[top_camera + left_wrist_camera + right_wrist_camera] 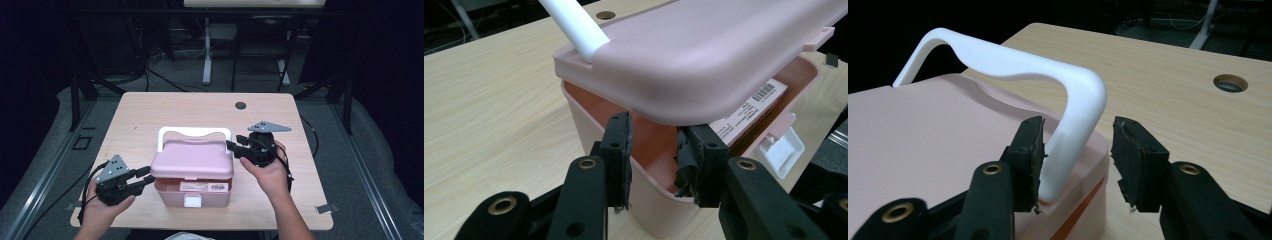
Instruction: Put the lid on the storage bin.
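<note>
You see a pale pink storage box (192, 192) with a pink lid (192, 159), a white handle (194, 133) and a white latch (192, 201). Its label (204, 186) is white with a black barcode. Your grippers are black, on a light wood-grain table (150, 112).

pink box (192, 170) blocks centre, table (150, 112) edges free

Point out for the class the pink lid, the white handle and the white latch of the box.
pink lid (192, 159): high view, middle of its top.
white handle (1070, 127): right gripper view, its near upright.
white latch (192, 201): high view, centre of the clasp.
</note>
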Tool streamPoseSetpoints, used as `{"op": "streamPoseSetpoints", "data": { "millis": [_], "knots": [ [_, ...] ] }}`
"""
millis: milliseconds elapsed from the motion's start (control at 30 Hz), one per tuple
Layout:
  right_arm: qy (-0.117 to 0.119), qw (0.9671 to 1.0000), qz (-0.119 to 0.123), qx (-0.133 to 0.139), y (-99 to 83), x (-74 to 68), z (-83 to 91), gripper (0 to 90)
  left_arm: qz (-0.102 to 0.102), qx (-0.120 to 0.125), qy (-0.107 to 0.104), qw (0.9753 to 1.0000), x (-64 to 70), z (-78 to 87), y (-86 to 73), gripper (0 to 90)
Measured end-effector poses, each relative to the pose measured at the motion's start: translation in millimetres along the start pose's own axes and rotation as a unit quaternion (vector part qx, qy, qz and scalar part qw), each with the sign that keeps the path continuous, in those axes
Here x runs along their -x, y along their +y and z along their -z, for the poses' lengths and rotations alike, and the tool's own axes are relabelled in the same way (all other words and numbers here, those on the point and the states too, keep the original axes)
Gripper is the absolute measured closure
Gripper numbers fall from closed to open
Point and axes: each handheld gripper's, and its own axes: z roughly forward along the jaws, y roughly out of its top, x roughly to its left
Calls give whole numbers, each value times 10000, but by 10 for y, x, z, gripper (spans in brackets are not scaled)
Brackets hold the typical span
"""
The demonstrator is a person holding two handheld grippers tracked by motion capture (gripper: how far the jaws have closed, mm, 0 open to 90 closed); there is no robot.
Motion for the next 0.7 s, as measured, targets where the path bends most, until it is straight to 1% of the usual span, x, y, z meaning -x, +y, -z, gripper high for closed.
{"op": "streamPoseSetpoints", "data": {
  "millis": [200,267,300,400,567,600,700],
  "knots": [
    [53,10000,-43,-27,-13,-3,-45,541,18,-12,-39,10000,-1,-7,-7,665],
    [67,10000,-63,-33,-14,-7,-60,539,-9,-13,-45,10000,-6,-11,-10,665],
    [77,9999,-82,-40,-14,-11,-71,538,27,4,-49,10000,-2,-14,-16,665],
    [92,9999,-93,-43,-17,-12,-81,536,32,-5,-55,10000,1,-17,-21,665],
    [139,9998,-141,-88,-38,4,-135,536,15,-43,-54,10000,7,-25,-45,666],
    [154,9997,-182,-98,-40,-1,-144,536,6,-41,-55,10000,6,-28,-49,665],
    [184,9996,-181,-123,-52,-4,-173,536,20,-65,-65,10000,12,-34,-59,665]
  ]
}}
